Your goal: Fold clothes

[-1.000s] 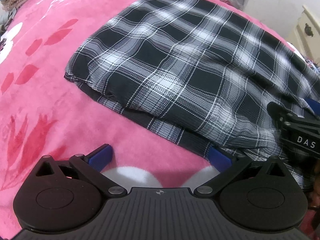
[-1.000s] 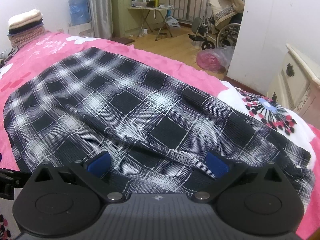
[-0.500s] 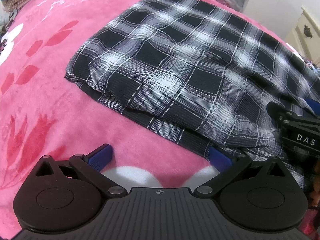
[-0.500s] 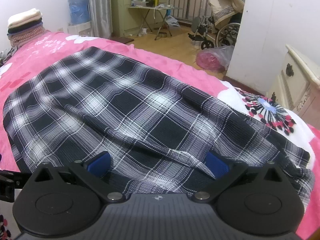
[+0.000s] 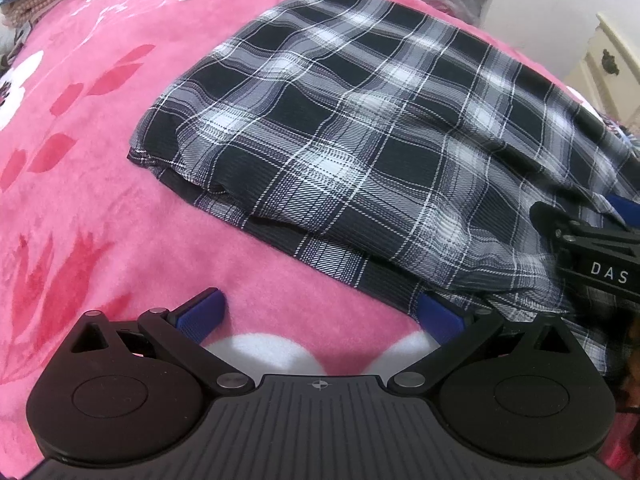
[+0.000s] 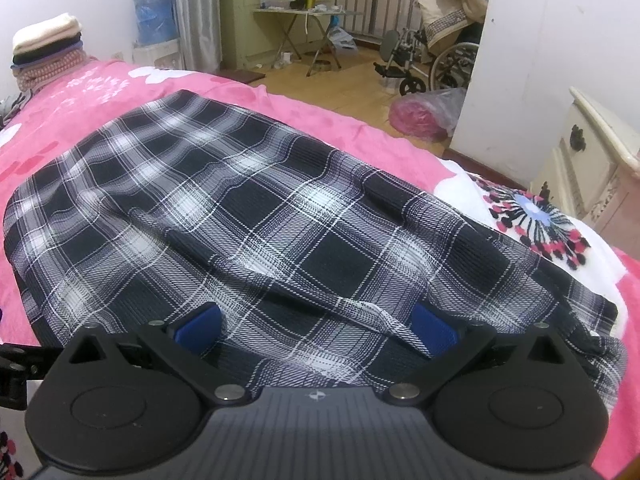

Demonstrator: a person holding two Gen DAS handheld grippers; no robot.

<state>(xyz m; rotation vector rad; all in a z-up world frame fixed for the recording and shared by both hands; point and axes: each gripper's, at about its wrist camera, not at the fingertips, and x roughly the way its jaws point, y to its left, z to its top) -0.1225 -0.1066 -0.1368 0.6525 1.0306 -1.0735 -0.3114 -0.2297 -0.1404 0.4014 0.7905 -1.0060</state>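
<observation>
Spread across the pink bed toward its far edge: plaid garment, already doubled at least once, upper layer lapping a lower one along the near hem, with loose ridges across the top; consistent either with a fold just laid or with one about to be made. Risk of layers sliding apart or ridges being pressed in as creases if only the top layer is caught. Both jaws apart and empty: left hand-held gripper over bare blanket at the near hem, right hand-held gripper straddling a raised ridge.
</observation>
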